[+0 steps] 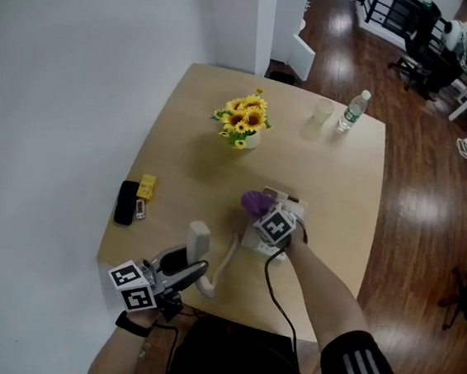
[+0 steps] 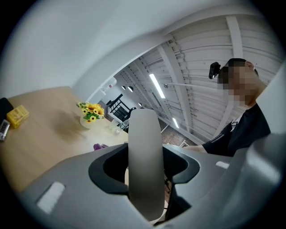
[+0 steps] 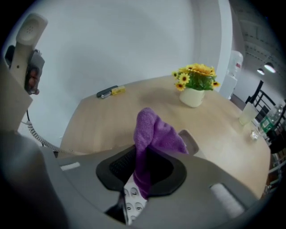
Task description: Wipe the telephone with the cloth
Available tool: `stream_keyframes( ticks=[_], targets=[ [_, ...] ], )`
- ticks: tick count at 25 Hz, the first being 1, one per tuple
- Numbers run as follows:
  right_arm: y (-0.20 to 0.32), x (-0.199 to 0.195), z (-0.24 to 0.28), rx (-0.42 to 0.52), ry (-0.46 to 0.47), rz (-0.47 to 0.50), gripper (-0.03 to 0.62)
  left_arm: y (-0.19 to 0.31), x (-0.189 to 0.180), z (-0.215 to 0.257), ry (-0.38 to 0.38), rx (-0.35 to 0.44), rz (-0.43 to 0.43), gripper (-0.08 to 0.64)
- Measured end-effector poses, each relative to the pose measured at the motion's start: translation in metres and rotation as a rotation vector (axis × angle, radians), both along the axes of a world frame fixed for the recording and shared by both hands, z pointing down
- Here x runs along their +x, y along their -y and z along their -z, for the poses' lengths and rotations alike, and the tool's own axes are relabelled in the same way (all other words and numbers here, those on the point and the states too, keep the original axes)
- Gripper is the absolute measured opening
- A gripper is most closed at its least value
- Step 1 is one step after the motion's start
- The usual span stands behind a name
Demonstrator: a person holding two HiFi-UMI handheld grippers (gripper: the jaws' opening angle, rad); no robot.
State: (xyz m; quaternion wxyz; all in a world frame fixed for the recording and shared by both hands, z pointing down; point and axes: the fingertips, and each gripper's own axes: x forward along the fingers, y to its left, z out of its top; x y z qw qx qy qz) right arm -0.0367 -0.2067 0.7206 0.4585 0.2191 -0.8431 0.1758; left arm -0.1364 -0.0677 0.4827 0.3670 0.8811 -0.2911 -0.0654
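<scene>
My left gripper [image 1: 189, 274] is at the table's near left corner, shut on the grey-white telephone handset [image 1: 199, 241], which it holds lifted and upright. In the left gripper view the handset [image 2: 144, 161] fills the gap between the jaws. A coiled cord [image 1: 228, 258] runs from it to the telephone base [image 1: 291, 206] at mid-table. My right gripper [image 1: 267, 217] sits over the base, shut on a purple cloth [image 1: 254, 201]. The right gripper view shows the cloth [image 3: 152, 138] sticking up from the jaws, the base's keys [image 3: 132, 203] just below, and the handset [image 3: 23, 42] at the upper left.
A vase of sunflowers [image 1: 244, 123] stands at the table's far middle. A plastic cup [image 1: 323, 111] and a water bottle [image 1: 352, 110] stand at the far right corner. A black case [image 1: 126, 202] and a yellow box [image 1: 146, 186] lie by the left edge, against the white wall.
</scene>
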Motion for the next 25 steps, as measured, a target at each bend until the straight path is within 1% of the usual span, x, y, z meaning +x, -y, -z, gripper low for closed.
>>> stream_keyframes(
  ticks=[2, 5, 7, 12, 14, 15, 18, 20, 22, 23, 25],
  targets=[
    [-0.015, -0.006, -0.004, 0.001, 0.004, 0.024, 0.071, 0.002, 0.001, 0.001, -0.006, 0.006, 0.000, 0.218],
    [-0.039, -0.012, -0.011, -0.019, 0.015, 0.026, 0.071, 0.005, 0.002, 0.000, -0.005, 0.010, -0.005, 0.218],
    [-0.057, -0.014, -0.017, -0.043, 0.017, 0.025, 0.071, 0.004, 0.003, -0.001, 0.001, 0.009, -0.010, 0.218],
    [-0.086, -0.023, -0.027, -0.054, 0.021, 0.049, 0.071, 0.000, 0.001, -0.009, 0.029, -0.002, -0.010, 0.218],
    [-0.095, -0.023, -0.030, -0.067, 0.032, 0.031, 0.071, -0.002, 0.001, -0.011, 0.034, -0.010, -0.009, 0.218],
    [-0.098, -0.022, -0.032, -0.081, 0.045, 0.005, 0.071, -0.003, 0.002, -0.013, 0.036, -0.013, -0.009, 0.218],
    [-0.101, -0.019, -0.035, -0.161, 0.106, -0.094, 0.071, -0.004, 0.000, -0.023, 0.047, -0.017, -0.017, 0.218],
    [-0.108, -0.021, -0.034, -0.225, 0.164, -0.116, 0.071, -0.003, 0.001, -0.031, 0.051, -0.027, -0.019, 0.218],
    [-0.120, -0.024, -0.025, -0.290, 0.253, -0.128, 0.071, 0.002, 0.004, -0.040, 0.062, -0.041, -0.013, 0.218],
    [-0.125, -0.025, -0.018, -0.315, 0.309, -0.143, 0.071, 0.006, 0.006, -0.046, 0.079, -0.049, -0.006, 0.218],
    [-0.133, -0.022, 0.003, -0.329, 0.415, -0.185, 0.071, 0.018, 0.011, -0.062, 0.131, -0.071, 0.011, 0.218]
  ],
)
